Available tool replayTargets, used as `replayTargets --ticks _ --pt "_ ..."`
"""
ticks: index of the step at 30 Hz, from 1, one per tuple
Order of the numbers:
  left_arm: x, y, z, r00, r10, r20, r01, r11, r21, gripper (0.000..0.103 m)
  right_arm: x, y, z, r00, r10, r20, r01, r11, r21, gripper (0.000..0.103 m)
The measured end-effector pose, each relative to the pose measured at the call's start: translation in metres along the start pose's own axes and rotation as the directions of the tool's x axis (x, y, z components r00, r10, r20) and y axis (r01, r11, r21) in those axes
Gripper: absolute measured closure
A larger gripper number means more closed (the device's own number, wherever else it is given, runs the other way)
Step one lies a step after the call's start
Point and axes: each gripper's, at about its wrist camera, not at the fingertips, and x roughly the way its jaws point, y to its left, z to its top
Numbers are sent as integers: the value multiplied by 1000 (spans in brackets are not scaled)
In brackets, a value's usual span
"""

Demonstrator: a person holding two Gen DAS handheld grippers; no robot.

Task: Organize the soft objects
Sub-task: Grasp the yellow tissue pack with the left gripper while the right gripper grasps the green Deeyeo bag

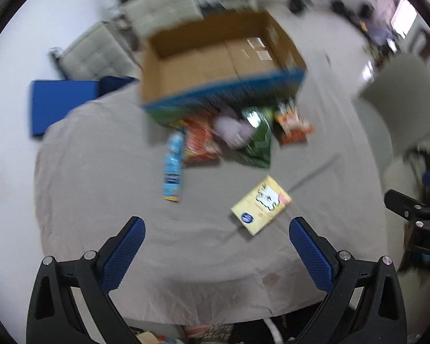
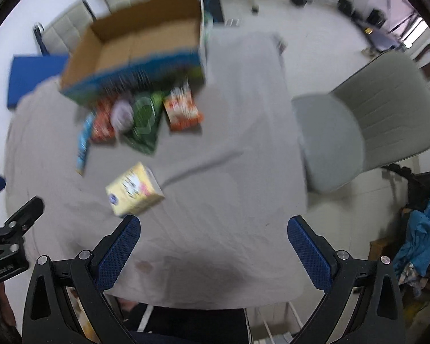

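An open cardboard box (image 1: 215, 57) (image 2: 140, 48) with blue sides stands at the far side of a grey-clothed table (image 1: 100, 172) (image 2: 229, 143). In front of it lie a blue packet (image 1: 173, 166) (image 2: 83, 143), an orange packet (image 1: 199, 140) (image 2: 101, 123), a pale purple soft object (image 1: 232, 129) (image 2: 123, 113), a green bag (image 1: 258, 140) (image 2: 144, 120) and an orange-white packet (image 1: 292, 123) (image 2: 182, 109). A yellow box (image 1: 261, 205) (image 2: 134, 190) lies nearer. My left gripper (image 1: 216, 226) and right gripper (image 2: 213, 225) are open and empty above the near table edge.
A grey chair (image 2: 364, 120) (image 1: 401, 91) stands right of the table. White chairs (image 1: 163, 8) (image 2: 68, 28) and a blue mat (image 1: 60, 103) (image 2: 34, 77) are behind the box. Blue clothes (image 2: 424, 229) hang at the right. The other gripper shows at the view edge (image 1: 415, 220) (image 2: 8, 238).
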Motion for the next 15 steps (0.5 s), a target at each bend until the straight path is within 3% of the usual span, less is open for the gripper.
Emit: replayTargets --ticks 3,8,13,15 --pt "58 -23 8 996 -19 -90 26 997 78 2 57 -8 2 996 -2 -89 1 1000 -14 0" --pt "141 -57 12 966 -69 -249 112 980 163 10 120 -21 -3 978 -3 -207 -2 1000 -24 0" --pt "181 -87 7 938 -66 -340 158 955 251 10 149 -31 -3 965 -6 -261 -2 1000 -28 0" --pt "188 -91 7 933 -59 -354 155 956 250 19 155 -34 -1 961 3 -277 -11 1000 -29 0"
